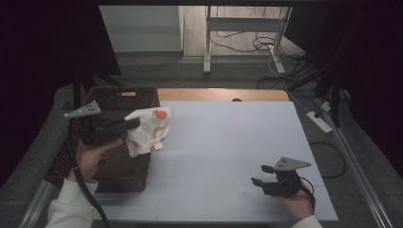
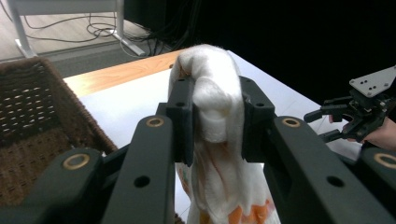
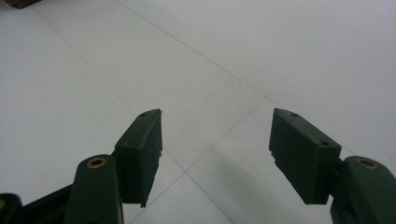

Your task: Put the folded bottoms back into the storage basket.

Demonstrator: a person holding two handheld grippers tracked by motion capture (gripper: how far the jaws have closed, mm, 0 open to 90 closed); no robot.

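**Left gripper holds a printed cloth at the basket's edge**

The left gripper (image 1: 124, 124) is lifted above the brown wicker basket (image 1: 124, 97), which sits at the left side of the white table (image 1: 228, 142). Its jaws are clamped on a bunched fold of a white cloth with orange print (image 1: 148, 130). In the left gripper view the cloth (image 2: 215, 116) bulges up between the two black pads and hangs down below them, the orange marks showing near its lower end. Seen from the high view, the cloth dangles over the basket's right rim, partly above the table surface just beside the basket. The basket's woven wall (image 2: 32, 107) lies to the left of the jaws in the left gripper view.

The right gripper (image 1: 263, 175) is well apart from the basket, near the table's front right corner, held low by the person's hand. Its jaws stand apart with nothing between them; the right gripper view shows bare table (image 3: 224, 70) under the gap. It also appears at the far right of the left gripper view (image 2: 327, 125), jaws likewise apart.
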